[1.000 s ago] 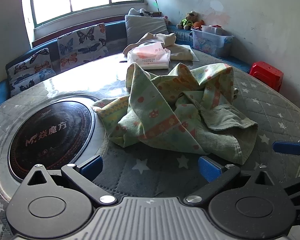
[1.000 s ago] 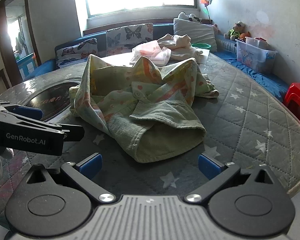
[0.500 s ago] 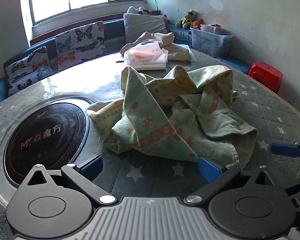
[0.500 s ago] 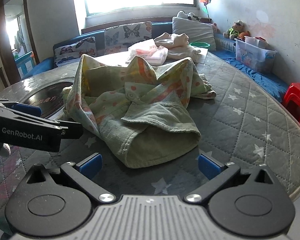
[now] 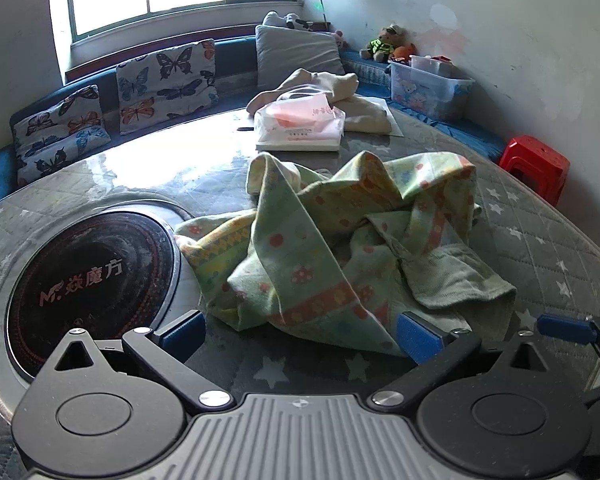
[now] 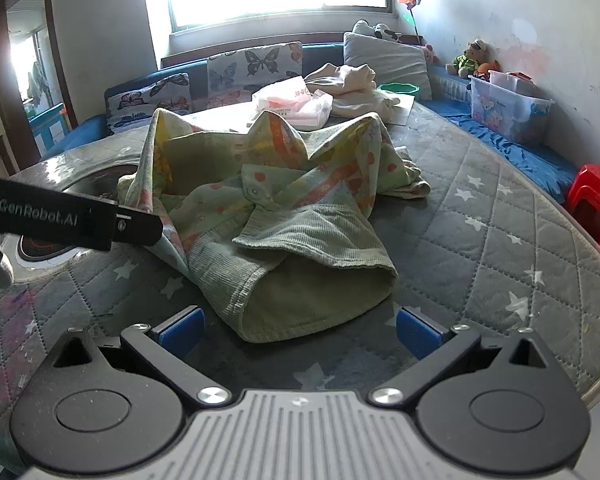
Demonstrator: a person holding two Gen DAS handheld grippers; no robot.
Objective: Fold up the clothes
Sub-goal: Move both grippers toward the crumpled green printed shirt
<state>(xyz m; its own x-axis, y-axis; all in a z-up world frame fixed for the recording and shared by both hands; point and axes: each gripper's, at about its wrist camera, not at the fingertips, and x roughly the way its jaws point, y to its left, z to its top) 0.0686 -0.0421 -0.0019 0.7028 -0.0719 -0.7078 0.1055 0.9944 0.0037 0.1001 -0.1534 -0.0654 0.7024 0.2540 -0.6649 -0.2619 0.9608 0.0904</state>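
A crumpled green patterned garment (image 5: 340, 248) (image 6: 284, 216) lies in a heap on the round quilted table (image 5: 540, 240) (image 6: 480, 220). My left gripper (image 5: 300, 336) is open, its blue pads on either side of the heap's near edge, with nothing held. My right gripper (image 6: 298, 334) is open too, just short of the ribbed green hem that points at it. The left gripper's black body (image 6: 72, 220) shows at the left of the right wrist view, its tip against the garment's left side. One blue pad of the right gripper (image 5: 564, 328) shows at the right edge of the left wrist view.
A black induction hob (image 5: 84, 280) is set into the table on the left. At the far side lie a pink and white bag (image 5: 300, 128) and a cream garment (image 5: 340, 92). A cushioned bench, a clear storage box (image 5: 428, 88) and a red stool (image 5: 536, 168) ring the table.
Both grippers have moved forward toward the garment, which now looks larger and nearer. The left gripper's pads have come up beside its near edge. Both stay open.
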